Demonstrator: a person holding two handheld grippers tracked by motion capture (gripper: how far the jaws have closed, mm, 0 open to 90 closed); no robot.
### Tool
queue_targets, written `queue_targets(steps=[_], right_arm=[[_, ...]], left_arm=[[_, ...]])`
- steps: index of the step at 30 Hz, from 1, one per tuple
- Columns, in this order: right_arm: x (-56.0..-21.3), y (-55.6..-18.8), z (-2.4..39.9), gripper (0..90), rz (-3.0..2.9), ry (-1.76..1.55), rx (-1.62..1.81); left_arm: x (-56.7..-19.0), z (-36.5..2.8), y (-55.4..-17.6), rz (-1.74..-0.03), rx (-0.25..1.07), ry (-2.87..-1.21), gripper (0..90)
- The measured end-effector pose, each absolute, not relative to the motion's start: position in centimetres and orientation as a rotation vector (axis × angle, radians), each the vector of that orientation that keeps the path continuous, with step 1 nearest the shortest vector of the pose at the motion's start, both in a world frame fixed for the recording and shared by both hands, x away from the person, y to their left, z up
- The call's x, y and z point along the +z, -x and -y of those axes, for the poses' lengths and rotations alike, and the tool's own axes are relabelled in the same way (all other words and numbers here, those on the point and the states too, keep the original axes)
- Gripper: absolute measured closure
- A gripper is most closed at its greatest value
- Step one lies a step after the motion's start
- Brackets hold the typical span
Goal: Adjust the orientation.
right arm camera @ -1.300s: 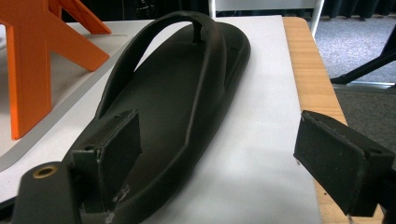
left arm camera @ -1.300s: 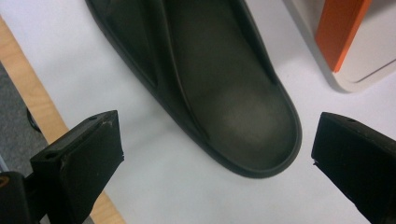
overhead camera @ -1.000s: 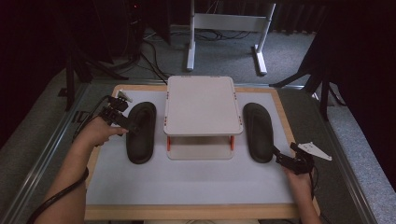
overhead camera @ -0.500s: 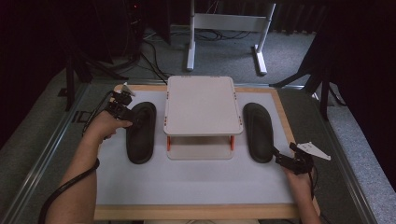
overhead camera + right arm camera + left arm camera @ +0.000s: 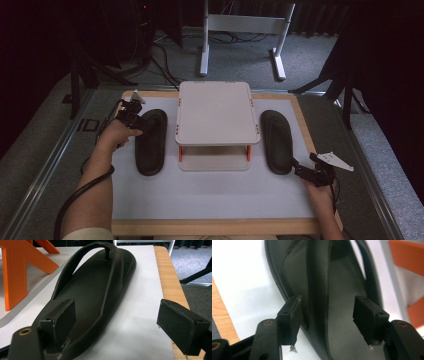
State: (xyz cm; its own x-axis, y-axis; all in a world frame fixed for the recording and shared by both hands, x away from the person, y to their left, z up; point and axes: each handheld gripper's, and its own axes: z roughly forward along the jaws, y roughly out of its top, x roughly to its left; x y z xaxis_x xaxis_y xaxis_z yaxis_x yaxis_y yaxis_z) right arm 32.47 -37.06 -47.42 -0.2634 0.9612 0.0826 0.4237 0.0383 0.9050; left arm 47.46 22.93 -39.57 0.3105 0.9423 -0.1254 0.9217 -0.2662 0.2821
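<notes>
On the white worktop (image 5: pixel 210 195), inside its wooden frame, a white two-level stand (image 5: pixel 216 112) with orange legs is in the middle. One black flip-flop lies on each side of it, both lengthwise.

The left flip-flop (image 5: pixel 151 141) is just beside the stand on its left. The left gripper (image 5: pixel 131 116) is at the far outer edge of this sandal, and the hand (image 5: pixel 116 135) holds it from behind. In the left gripper view the fingers (image 5: pixel 290 315) are wide apart; one is over the outer rim of the sandal and the other is over the footbed, and the strap (image 5: pixel 317 285) runs between them. I cannot tell if they touch the sandal.

The right flip-flop (image 5: pixel 276 141) is to the right of the stand. The right gripper (image 5: pixel 306 172) is near its heel end, close to the right edge of the worktop. In the right gripper view its fingers (image 5: pixel 62 320) are also wide: one is at the heel of the sandal (image 5: pixel 92 297), the other is over the bare worktop, and they hold nothing.
</notes>
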Motion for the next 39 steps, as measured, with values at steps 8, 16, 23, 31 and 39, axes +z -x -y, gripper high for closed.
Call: queue_targets(steps=[8, 16, 23, 31, 39], right_arm=[[-47.4, -32.5, 37.1, 14.8, -1.745, -1.407, 1.196], [-47.4, -32.5, 37.0, 14.8, -1.744, -1.406, 1.190], [-47.4, -32.5, 37.1, 14.7, -1.739, -1.402, 1.195], [-47.4, -32.1, 37.2, 10.4, -1.687, -1.381, 1.232], [-47.5, -32.2, 37.0, 10.5, -1.690, -1.391, 1.194]], left_arm=[[-40.0, -22.4, -48.4, -1.741, 0.134, -2.301, 54.2], [-40.9, -22.7, -48.8, -1.758, 0.095, -2.295, 59.1], [-41.2, -22.8, -48.5, -1.742, 0.119, -2.292, 69.7], [-40.6, -23.3, -47.9, -1.781, 0.129, -2.226, 72.3], [-39.0, -23.7, -47.0, -1.758, 0.123, -2.204, 73.2]])
